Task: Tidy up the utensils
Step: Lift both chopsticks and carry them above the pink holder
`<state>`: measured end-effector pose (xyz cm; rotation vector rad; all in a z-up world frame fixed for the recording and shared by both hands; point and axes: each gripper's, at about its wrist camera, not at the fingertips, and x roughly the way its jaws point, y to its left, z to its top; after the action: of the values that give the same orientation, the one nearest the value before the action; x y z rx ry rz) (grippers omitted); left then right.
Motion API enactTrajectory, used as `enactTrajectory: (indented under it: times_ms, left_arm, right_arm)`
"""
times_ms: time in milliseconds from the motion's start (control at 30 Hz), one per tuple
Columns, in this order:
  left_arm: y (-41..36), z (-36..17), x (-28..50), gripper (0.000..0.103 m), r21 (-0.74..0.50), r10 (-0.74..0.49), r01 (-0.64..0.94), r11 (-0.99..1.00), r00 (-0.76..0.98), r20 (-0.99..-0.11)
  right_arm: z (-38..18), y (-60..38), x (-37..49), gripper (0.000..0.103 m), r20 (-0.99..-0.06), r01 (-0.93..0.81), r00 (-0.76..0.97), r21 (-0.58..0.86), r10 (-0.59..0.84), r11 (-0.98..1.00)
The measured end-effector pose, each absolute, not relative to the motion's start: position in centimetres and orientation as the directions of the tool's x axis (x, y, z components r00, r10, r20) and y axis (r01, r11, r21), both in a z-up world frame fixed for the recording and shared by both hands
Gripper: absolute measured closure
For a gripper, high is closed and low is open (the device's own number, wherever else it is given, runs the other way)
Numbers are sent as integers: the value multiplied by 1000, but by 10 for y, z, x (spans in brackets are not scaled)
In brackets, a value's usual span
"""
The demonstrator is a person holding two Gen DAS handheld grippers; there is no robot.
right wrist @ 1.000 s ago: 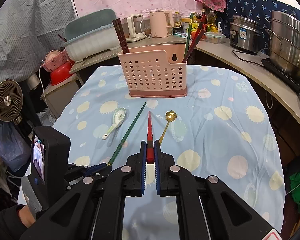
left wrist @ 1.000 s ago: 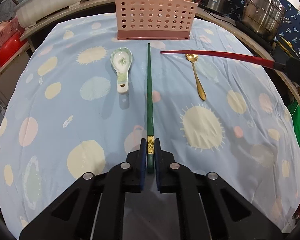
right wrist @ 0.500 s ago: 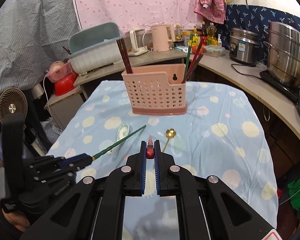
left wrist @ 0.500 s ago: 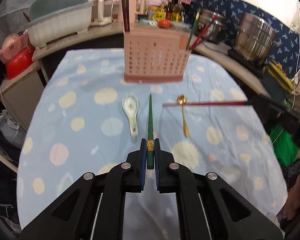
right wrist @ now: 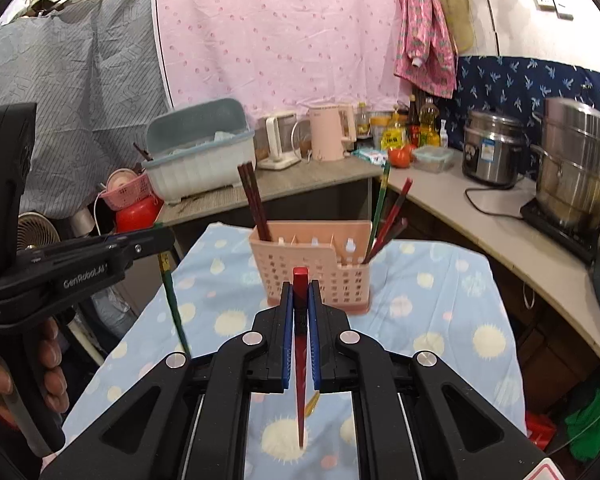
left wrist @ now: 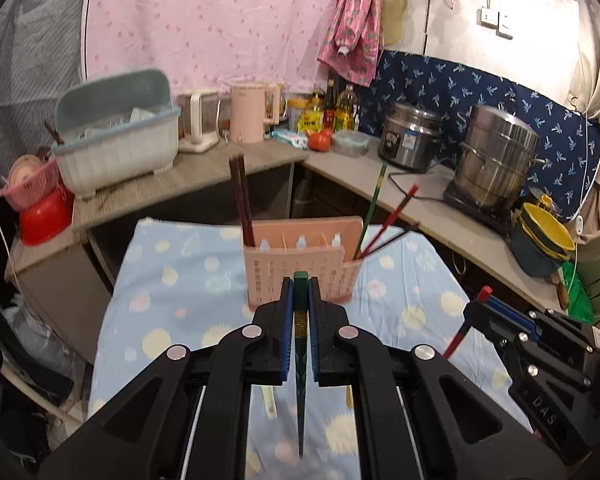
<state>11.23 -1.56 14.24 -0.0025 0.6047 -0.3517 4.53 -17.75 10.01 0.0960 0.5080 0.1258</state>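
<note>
My left gripper (left wrist: 301, 292) is shut on a green chopstick (left wrist: 301, 392) that hangs tip-down above the table; it also shows in the right wrist view (right wrist: 172, 296). My right gripper (right wrist: 301, 292) is shut on a red chopstick (right wrist: 300, 380), also tip-down, and its chopstick shows in the left wrist view (left wrist: 458, 336). A pink perforated utensil holder (left wrist: 300, 268) stands at the table's far end, with dark chopsticks (left wrist: 242, 208) at its left and green and red ones (left wrist: 380, 220) at its right. Both grippers are raised short of the holder.
The table has a light blue spotted cloth (right wrist: 440, 312). A white spoon handle (left wrist: 269, 402) and a gold spoon (right wrist: 311, 404) peek out below the grippers. Counters behind and right hold a dish basket (left wrist: 120, 148), kettle (left wrist: 248, 114), steel pots (left wrist: 496, 160).
Both grippers have lifted and tilted up, so the chopsticks that pointed forward over the table now hang tip-down. The holder looks farther and lower in view.
</note>
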Motion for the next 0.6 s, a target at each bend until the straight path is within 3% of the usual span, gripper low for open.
enactTrajectory:
  times_ms: [300,600]
  left_arm:
    - [-30,196,145,96,-58,-308,319,946,827,-470]
    - [-37,222,185,96,-43,-271,282,958,852,-448]
  right_arm:
    - [143,-197,76,96,-399,-81,908,136,129,987]
    - [182,-208,118,96,-347,-79,929,150,127,986]
